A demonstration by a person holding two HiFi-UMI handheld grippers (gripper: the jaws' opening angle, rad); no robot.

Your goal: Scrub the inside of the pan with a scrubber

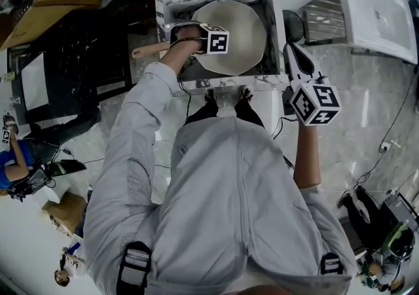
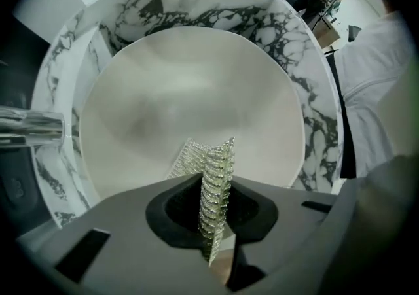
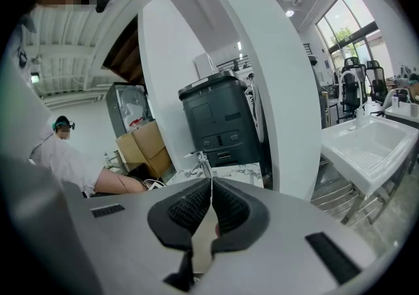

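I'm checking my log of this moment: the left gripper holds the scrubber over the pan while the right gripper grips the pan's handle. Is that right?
Not quite. The right gripper is shut on nothing and held away from the sink, as the right gripper view shows. The left gripper does hold the scrubber over the pan.

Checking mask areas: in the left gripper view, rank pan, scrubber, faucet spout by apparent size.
1. pan
2. scrubber, inflated by nearness to the camera
3. faucet spout, cropped at the edge; close to the scrubber, so unsure
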